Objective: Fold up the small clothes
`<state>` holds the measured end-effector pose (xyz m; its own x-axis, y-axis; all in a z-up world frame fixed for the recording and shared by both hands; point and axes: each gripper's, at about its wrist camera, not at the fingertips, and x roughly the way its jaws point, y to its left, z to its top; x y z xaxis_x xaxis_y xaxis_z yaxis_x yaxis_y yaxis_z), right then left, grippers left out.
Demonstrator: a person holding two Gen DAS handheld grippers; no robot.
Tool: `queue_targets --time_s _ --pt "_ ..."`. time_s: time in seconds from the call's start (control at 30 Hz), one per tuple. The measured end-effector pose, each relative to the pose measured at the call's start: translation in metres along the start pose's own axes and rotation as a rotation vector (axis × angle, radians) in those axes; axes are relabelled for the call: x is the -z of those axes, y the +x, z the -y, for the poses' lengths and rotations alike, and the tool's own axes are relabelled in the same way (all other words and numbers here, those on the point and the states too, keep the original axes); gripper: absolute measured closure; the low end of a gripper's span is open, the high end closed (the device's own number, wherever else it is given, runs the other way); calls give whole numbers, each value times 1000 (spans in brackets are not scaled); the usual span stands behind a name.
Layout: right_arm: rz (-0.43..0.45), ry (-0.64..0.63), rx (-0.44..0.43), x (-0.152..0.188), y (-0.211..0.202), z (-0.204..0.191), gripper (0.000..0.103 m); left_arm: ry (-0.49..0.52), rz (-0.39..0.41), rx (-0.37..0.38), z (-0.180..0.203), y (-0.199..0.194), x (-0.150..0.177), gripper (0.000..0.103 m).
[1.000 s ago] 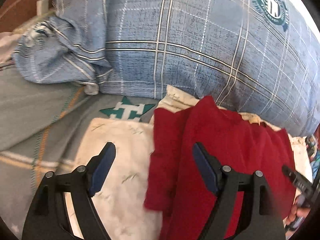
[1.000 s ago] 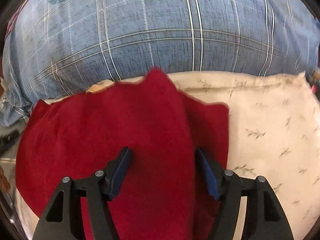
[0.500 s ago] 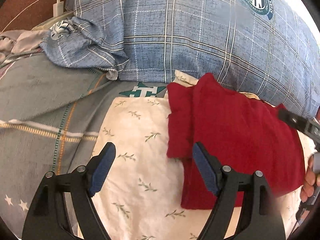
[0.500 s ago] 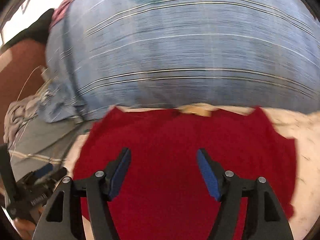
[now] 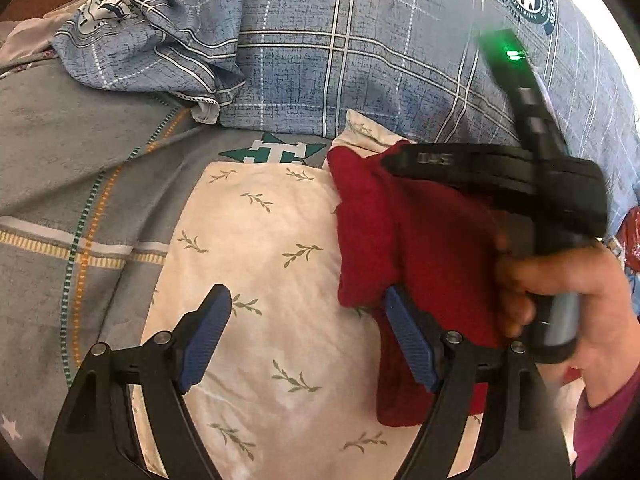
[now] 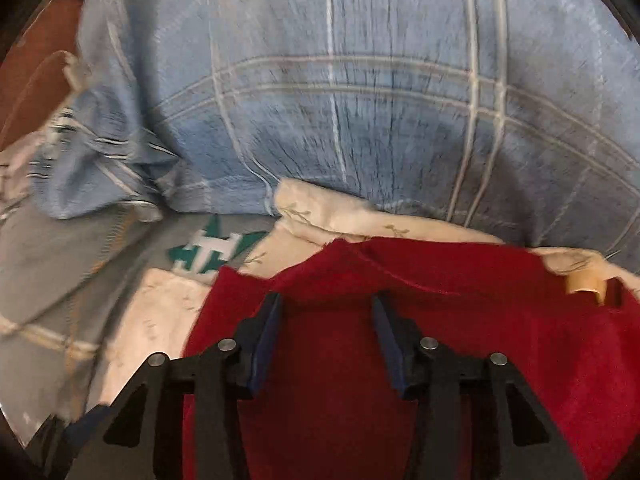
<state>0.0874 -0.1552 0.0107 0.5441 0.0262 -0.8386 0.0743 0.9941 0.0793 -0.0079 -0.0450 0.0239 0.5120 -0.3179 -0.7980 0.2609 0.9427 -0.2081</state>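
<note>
Folding: red garment (image 5: pixel 424 248) lies partly bunched on the cream leaf-print pillow (image 5: pixel 256 264), up against the big blue plaid pillow (image 5: pixel 360 52); looks mid-fold to me, not finished.
Garment position: right half of the cream pillow in the left wrist view; its left edge is doubled over into a thick roll, lower edge hangs toward the camera.
Left gripper (image 5: pixel 308 340): jaws wide apart, holding nothing. One blue pad sits over bare pillow, the other at the red cloth's lower edge; can't tell if that pad touches it.
Right gripper (image 6: pixel 326 344): jaws apart, narrower than the left pair, low over the red cloth with fabric showing between them. Not clamped as far as I can see; frame is motion-blurred.
Right hand (image 5: pixel 560 300): visible in the left view gripping the other tool's handle, right over the garment.
Tag: pale label (image 6: pixel 584 282) at the garment's far edge, right view.
Risk 1: closing the right jaws here probably grabs both layers of the roll, so the fold drags as a lump instead of turning over.
Risk 2: soft pillow underneath; pressing down could pinch the pillowcase along with the cloth.
Risk 3: the two tools are close together; a sweep left by the right one could knock the left pad.
Risk 4: blur suggests speed; a fast pull on loose knit would undo the existing fold.
</note>
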Motion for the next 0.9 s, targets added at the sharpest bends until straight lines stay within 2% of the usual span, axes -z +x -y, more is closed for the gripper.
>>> queue_targets --time_s 0.13,0.23,0.27,0.3,0.37,0.47,0.6,0.63,0.7,0.73,0.77,0.8,0.83,0.9 --pt "-9 58 -32 -2 -11 5 51 -11 -10 15 -2 0 2 23" --pt "-22 75 -69 -1 -26 6 29 -8 -5 14 -3 -1 5 23" --pt "-22 58 -82 1 -31 2 24 -9 -3 13 -2 -2 5 23" --pt "-21 42 -84 1 -35 -2 23 -8 -3 11 -2 -2 6 23" --pt "-26 0 -74 3 -37 -15 20 -8 -1 11 -2 -2 6 23" --pt "-56 -80 -12 6 -26 -38 19 -9 -1 11 -2 -2 6 23" --pt "-51 -111 61 10 -13 -49 17 -8 -2 8 -1 -2 6 23" --pt "-47 -125 80 11 -10 -51 19 -8 -2 8 -1 -2 6 23" --pt "-30 -157 99 13 -10 -55 31 -11 -2 11 -1 -2 5 23" --pt "-21 -159 90 13 -12 -54 52 -14 -1 16 -2 -3 5 23" --pt "-18 -163 72 14 -15 -53 64 -20 2 26 -3 -4 5 23" --pt "-20 -164 52 14 -19 -51 68 -32 8 50 -4 -5 4 23" --pt "-15 -162 40 14 -23 -48 78 -49 15 84 -5 -6 3 23" --pt "0 -156 20 14 -37 -40 81 -79 16 130 -7 -6 1 23"
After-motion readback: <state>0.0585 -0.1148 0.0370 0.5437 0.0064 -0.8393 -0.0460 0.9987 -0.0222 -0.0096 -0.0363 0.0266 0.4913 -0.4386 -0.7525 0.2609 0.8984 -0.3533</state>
